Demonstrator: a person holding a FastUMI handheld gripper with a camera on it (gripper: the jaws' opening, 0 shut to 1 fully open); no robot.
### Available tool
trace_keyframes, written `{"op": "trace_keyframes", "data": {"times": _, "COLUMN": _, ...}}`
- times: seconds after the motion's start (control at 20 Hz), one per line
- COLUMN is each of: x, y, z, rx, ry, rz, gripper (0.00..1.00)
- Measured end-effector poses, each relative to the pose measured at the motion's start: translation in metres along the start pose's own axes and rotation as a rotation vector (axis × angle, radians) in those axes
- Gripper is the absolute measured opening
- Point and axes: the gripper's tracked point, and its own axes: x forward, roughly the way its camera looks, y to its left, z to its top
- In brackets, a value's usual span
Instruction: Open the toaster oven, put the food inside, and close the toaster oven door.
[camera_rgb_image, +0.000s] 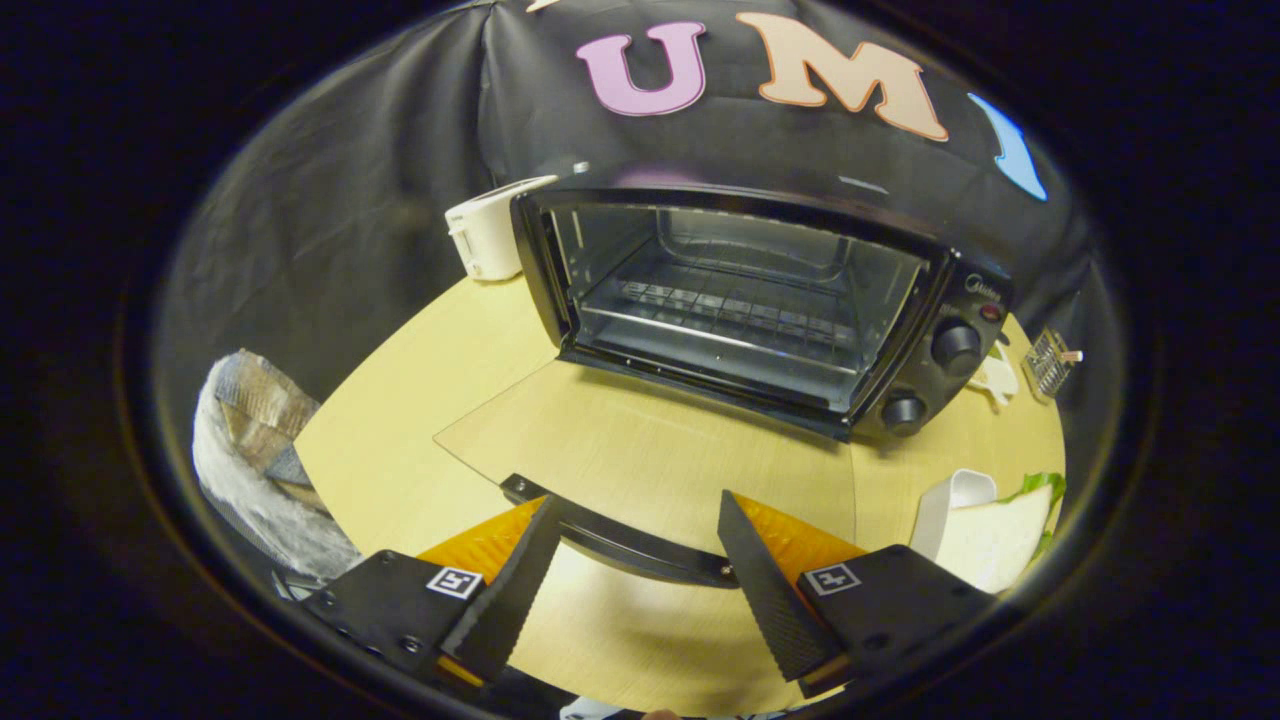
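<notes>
One step looks done: oven (745, 300) stands open at the table's (400, 420) far side, glass door (640, 455) folded flat twd the gripper (630, 570), handle (620, 535) lying between the fingers. Rack empty. Fingers spread apart, holding nothing. Food (990, 535), a sandwich w/ green leaf, sits right of the fingers beside a white cup (950, 505). Left: grab food, load, shut door. White appliance (490, 235) behind oven's left; flat door lies betw. gripper & rack.
</notes>
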Motion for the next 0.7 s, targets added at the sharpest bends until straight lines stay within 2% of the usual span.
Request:
{"op": "trace_keyframes", "data": {"times": 0.2, "x": 0.013, "y": -0.002, "z": -0.019, "rx": 0.005, "ry": 0.041, "rz": 0.0, "gripper": 1.0}}
{"op": "trace_keyframes", "data": {"times": 0.5, "x": 0.012, "y": -0.002, "z": -0.02, "rx": -0.045, "ry": 0.01, "rz": 0.015, "gripper": 1.0}}
{"op": "trace_keyframes", "data": {"times": 0.7, "x": 0.005, "y": -0.006, "z": -0.012, "rx": 0.019, "ry": -0.006, "rz": 0.055, "gripper": 0.99}}
